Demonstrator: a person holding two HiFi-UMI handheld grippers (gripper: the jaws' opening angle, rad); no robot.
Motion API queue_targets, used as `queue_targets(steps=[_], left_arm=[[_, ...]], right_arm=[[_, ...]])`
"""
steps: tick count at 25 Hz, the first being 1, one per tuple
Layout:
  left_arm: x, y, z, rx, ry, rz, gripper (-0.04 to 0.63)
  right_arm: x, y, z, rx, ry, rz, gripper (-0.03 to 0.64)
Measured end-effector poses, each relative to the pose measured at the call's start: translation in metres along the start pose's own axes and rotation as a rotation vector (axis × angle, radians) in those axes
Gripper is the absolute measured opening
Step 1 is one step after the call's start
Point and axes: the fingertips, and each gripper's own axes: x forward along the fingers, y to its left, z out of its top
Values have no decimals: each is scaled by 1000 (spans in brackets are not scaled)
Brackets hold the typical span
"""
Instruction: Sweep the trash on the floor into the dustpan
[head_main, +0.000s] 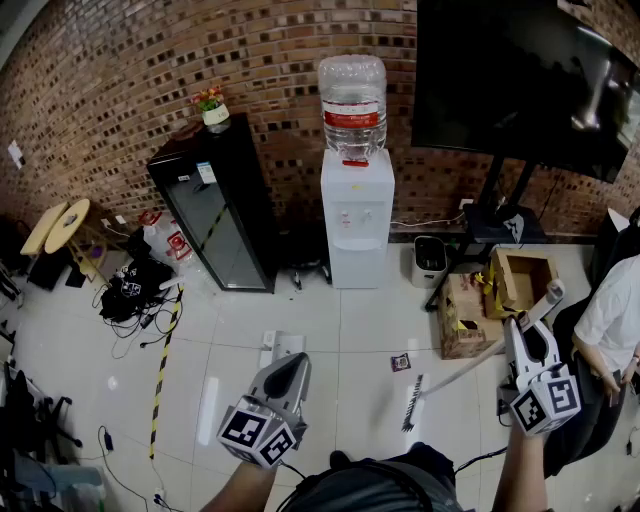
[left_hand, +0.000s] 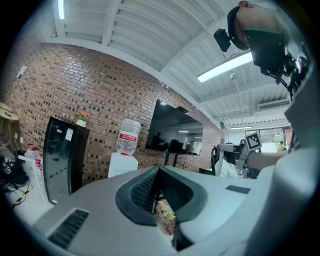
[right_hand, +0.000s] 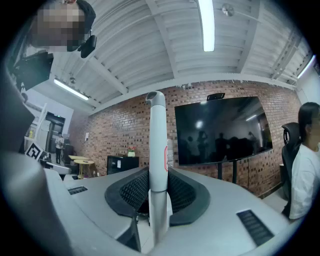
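Observation:
A small dark scrap of trash (head_main: 400, 362) lies on the white tile floor. The broom (head_main: 411, 401) has its bristle head just right of the scrap, and its pale handle (right_hand: 157, 145) runs up to the right. My right gripper (head_main: 527, 335) is shut on that handle. My left gripper (head_main: 289, 372) is low at centre-left, jaws closed with a thin strip (left_hand: 157, 196) in the gap. It appears to hold the white dustpan (head_main: 284, 347), which rests on the floor left of the scrap.
A water dispenser (head_main: 356, 215) and a black cabinet (head_main: 214, 210) stand against the brick wall. Cardboard boxes (head_main: 466, 318) and a TV stand (head_main: 497, 210) are at the right, a seated person (head_main: 612, 318) at far right. Cables (head_main: 132, 292) and striped tape (head_main: 163, 362) lie at the left.

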Motion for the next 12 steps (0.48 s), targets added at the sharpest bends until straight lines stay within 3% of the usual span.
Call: queue_targets(steps=[7,12], left_arm=[[20,43,0,-9,-2,-8,2],[73,58,-3,-18,26,16,2]], right_arm=[[55,9,-3,24,-32,9,118],[85,-13,-2,51,-77,9,117]])
